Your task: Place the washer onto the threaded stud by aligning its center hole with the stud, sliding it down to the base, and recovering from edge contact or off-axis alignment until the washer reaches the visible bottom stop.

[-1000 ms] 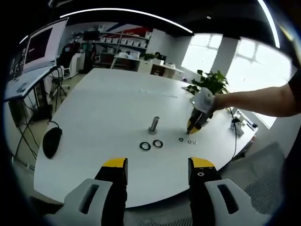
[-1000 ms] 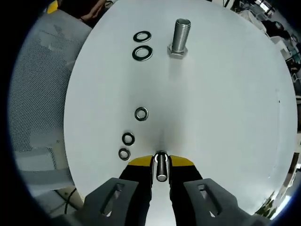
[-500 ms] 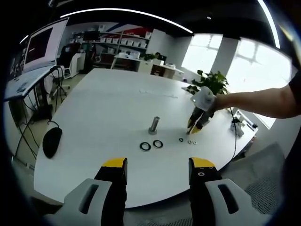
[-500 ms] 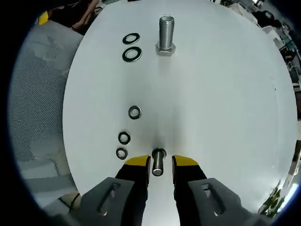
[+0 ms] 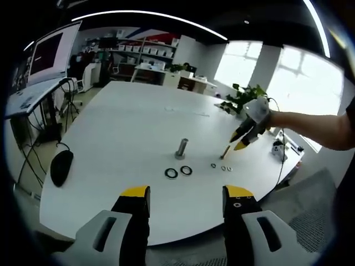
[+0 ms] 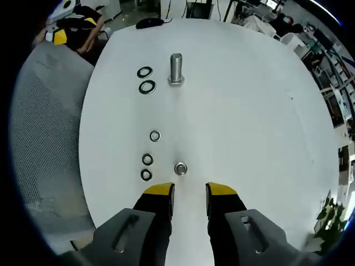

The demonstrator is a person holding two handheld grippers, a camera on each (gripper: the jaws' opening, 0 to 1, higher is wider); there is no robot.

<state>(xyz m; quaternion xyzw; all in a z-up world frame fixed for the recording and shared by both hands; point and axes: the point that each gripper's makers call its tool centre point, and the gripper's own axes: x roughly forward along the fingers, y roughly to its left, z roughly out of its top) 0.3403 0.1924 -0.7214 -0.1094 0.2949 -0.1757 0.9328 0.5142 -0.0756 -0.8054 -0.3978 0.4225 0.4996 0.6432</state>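
1. Count: two large washers (image 6: 146,80) beside the big threaded stud (image 6: 176,69); three small washers (image 6: 147,159) near a small bolt (image 6: 180,168) standing upright.
2. Right gripper (image 6: 188,191) raised over the bolt, jaws apart, empty. Left gripper (image 5: 186,194) off the table edge, jaws wide, empty.
3. Washer holes barely resolvable in left gripper view.

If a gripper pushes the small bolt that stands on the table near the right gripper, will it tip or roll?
The small bolt stands upright on its end on the smooth white table, so a side push would probably tip it. Once down, its round shank would likely let it roll. It looks like metal, so stiff and probably heavy for its size.
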